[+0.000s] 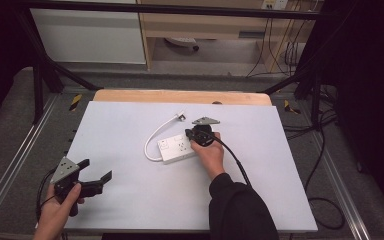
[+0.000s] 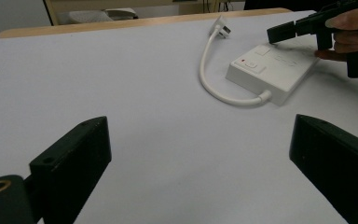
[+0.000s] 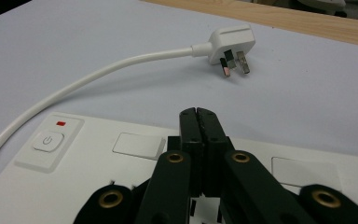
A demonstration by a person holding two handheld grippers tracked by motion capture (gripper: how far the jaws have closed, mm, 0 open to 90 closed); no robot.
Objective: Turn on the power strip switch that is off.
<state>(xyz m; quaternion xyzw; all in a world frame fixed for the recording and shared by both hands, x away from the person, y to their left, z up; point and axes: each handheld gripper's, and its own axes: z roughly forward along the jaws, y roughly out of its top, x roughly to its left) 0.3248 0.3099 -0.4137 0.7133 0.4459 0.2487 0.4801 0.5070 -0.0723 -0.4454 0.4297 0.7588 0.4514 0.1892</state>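
Observation:
A white power strip (image 1: 176, 148) lies flat near the middle of the table, and its short white cable (image 1: 152, 140) loops round to a three-pin plug (image 1: 181, 117) lying loose behind it. My right gripper (image 1: 189, 134) is shut with nothing between its jaws. It is held low over the strip's top face. In the right gripper view the closed tips (image 3: 198, 114) point across the strip (image 3: 98, 163) toward the plug (image 3: 230, 44), with the power button (image 3: 49, 140) to their left. My left gripper (image 1: 97, 169) stands open and empty near the front left corner, far from the strip (image 2: 270, 70).
A pale sheet (image 1: 130, 120) covers the table, and a wooden edge (image 1: 180, 96) shows along the back. Black frame posts (image 1: 39, 85) stand at the back corners. Cables (image 1: 325, 200) run over the floor on the right.

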